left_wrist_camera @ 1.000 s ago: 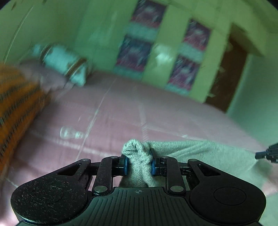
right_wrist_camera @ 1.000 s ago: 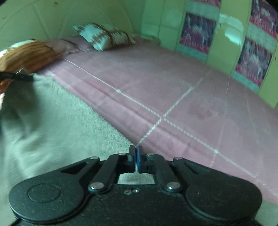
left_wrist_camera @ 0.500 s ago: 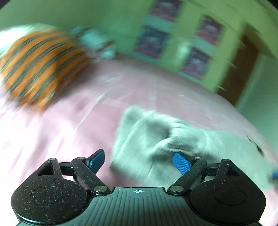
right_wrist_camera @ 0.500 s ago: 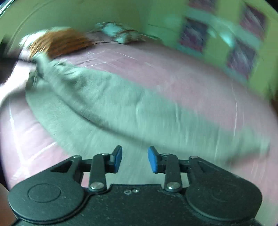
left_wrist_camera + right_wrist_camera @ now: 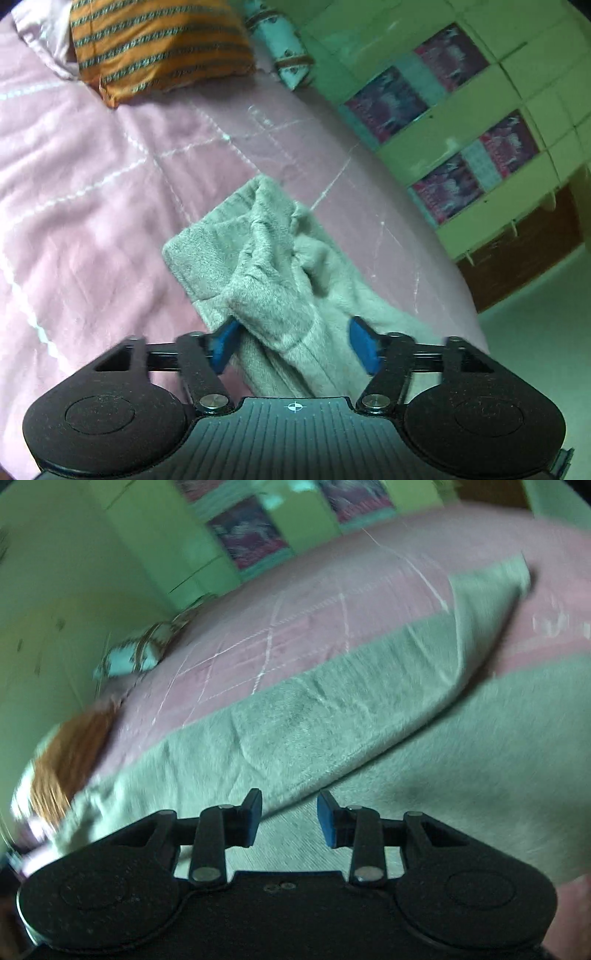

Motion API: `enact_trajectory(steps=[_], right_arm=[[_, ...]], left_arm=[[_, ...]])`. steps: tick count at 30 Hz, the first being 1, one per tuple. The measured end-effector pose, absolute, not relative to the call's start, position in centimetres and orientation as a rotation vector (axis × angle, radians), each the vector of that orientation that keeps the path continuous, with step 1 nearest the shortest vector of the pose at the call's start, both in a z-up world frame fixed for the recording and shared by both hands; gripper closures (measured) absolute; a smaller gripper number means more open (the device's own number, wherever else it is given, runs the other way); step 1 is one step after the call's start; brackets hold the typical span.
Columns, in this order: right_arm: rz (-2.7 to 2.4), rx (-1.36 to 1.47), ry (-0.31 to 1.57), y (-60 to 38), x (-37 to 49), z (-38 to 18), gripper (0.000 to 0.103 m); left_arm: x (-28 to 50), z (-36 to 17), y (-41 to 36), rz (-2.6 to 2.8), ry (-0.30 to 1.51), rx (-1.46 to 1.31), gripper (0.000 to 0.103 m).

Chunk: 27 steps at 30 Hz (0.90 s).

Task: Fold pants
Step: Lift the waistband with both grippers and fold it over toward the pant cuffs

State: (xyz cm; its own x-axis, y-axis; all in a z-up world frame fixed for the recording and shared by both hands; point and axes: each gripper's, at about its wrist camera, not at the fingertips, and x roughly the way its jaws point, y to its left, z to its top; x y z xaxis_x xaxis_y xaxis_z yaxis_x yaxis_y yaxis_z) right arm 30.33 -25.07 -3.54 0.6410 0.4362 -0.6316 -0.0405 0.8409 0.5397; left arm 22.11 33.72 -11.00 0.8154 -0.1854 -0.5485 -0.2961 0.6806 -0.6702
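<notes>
The grey fleece pants (image 5: 280, 266) lie on the pink bedspread (image 5: 92, 206). In the left wrist view one end is bunched and rumpled, and my left gripper (image 5: 293, 345) is open with a fold of cloth lying loose between its blue pads. In the right wrist view the pants (image 5: 332, 709) stretch across the bed in a long band, with one layer folded over another. My right gripper (image 5: 288, 818) is open just above the cloth and holds nothing.
An orange striped pillow (image 5: 155, 44) and a teal patterned pillow (image 5: 284, 55) lie at the head of the bed. Green cupboards with dark red panels (image 5: 454, 122) line the far side. A green floor (image 5: 535, 332) shows past the bed's edge.
Both grippers were shut on the pants a second ago; both have opened and let the cloth drop onto the bed. Both cameras have swung and now look down on the pants.
</notes>
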Motion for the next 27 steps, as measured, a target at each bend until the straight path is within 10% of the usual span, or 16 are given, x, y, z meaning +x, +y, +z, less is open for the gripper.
enact_trajectory(steps=[3, 8, 11, 17, 23, 27], right_arm=[[0.254, 0.685, 0.904, -26.1, 32.0, -6.0, 0.076], [0.215, 0.844, 0.919, -27.0, 33.1, -8.2, 0.079], [0.187, 0.84, 0.933, -26.9, 34.2, -8.4, 0.103], [0.332, 0.636, 0.644, -25.7, 29.6, 0.0, 0.103], [0.344, 0.504, 0.834, -23.8, 25.3, -6.2, 0.103], [0.292, 0.643, 0.872, -24.8, 25.0, -9.4, 0.101]], left_arm=[[22.9, -11.4, 33.8, 0.067, 0.641, -0.848, 0.063], [23.1, -10.9, 34.0, 0.042, 0.62, -0.888, 0.065], [24.1, -10.7, 34.3, 0.031, 0.612, -0.894, 0.073], [26.1, -5.4, 36.7, -0.1, 0.382, -0.874, 0.074], [26.5, -11.0, 38.0, 0.018, 0.77, -0.69, 0.075], [24.9, -11.6, 38.3, 0.007, 0.706, -0.771, 0.075]])
